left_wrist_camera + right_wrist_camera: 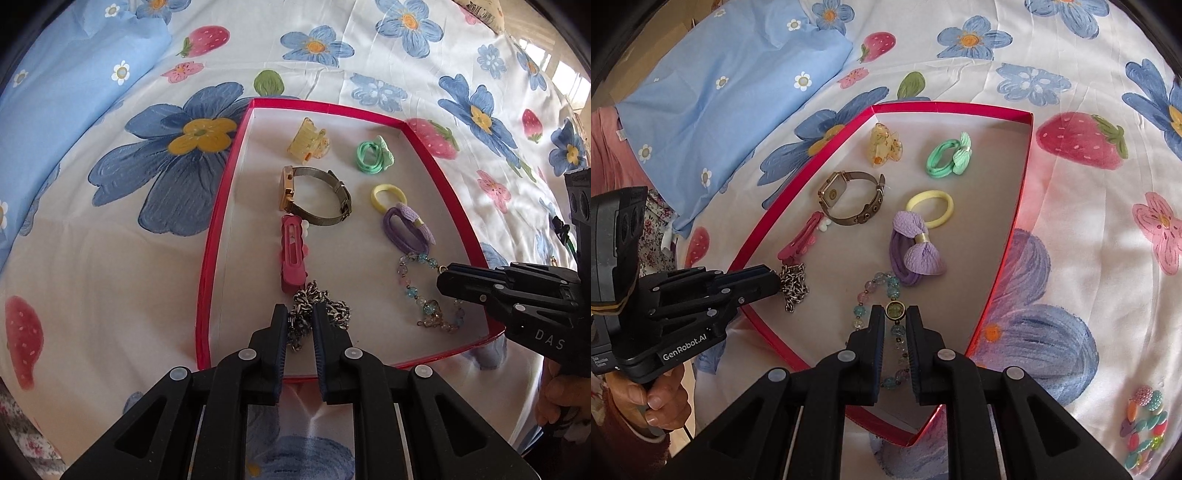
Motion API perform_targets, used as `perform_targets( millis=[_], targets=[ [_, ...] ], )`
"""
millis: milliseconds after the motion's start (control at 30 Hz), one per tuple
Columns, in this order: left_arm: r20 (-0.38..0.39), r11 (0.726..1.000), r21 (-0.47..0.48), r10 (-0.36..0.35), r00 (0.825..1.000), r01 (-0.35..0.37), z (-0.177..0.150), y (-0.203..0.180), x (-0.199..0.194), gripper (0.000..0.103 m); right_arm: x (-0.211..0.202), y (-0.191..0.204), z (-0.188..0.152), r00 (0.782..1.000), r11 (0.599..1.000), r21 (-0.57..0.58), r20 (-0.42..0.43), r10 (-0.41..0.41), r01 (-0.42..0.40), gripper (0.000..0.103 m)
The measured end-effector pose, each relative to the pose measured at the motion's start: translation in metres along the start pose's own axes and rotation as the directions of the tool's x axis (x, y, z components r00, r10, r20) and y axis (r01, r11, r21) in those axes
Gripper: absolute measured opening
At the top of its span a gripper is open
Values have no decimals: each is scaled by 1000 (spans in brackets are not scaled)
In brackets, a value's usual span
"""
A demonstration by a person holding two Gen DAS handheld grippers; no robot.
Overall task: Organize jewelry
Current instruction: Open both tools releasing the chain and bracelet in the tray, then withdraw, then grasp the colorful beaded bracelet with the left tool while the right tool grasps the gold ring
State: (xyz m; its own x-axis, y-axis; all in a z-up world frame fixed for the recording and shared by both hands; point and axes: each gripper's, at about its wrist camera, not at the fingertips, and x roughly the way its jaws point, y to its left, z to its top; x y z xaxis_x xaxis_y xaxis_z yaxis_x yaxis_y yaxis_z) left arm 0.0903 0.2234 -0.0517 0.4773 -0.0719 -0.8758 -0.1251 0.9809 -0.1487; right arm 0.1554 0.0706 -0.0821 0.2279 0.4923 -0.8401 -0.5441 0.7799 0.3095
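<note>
A red-rimmed tray [207,273] [1015,229] lies on a flowered bedsheet. In it are a silver chain [325,306] [794,284], a beaded bracelet [424,291] [882,288], a watch [314,199] [849,199], a pink hair clip [291,254], a yellow claw clip [306,144], and green [369,155], yellow [384,194] and purple [406,229] hair ties. My left gripper [300,317] [775,281] is narrowly parted around the chain. My right gripper [895,321] [441,275] is narrowly parted around the bracelet's beads.
A blue pillow [720,103] lies at the far left. A colourful bead bracelet [1145,432] lies on the sheet right of the tray. The sheet [110,277] surrounds the tray on all sides.
</note>
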Motion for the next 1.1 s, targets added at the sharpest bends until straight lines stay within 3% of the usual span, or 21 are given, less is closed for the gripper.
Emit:
perform_targets(
  millis=[133,200,333,500,733,1100],
  targets=[
    [5,1000,-7,10,1000,-10,-1,1,-1,23,-2,-2,0,1000,1000,16,6,1,-2,17],
    [15,1000,-13,3,1000,-3,-2,1,-5,37,-5,-3,0,1000,999,29,18,16,-16,24],
    [42,1000,-20,3,999,-2,-4,-1,-14,51,-17,-2,-1,997,998,42,60,51,-54,40],
    [78,999,-29,-11,997,13,-9,-3,-32,67,-44,-1,-5,990,998,42,129,50,-56,40],
    [122,999,-17,-35,992,38,-17,-19,-57,69,-87,-15,-22,977,997,79,215,8,-26,45],
    [110,992,60,-120,987,114,-30,-63,-69,70,-149,-62,-70,956,979,195,275,-106,52,47]
  ],
)
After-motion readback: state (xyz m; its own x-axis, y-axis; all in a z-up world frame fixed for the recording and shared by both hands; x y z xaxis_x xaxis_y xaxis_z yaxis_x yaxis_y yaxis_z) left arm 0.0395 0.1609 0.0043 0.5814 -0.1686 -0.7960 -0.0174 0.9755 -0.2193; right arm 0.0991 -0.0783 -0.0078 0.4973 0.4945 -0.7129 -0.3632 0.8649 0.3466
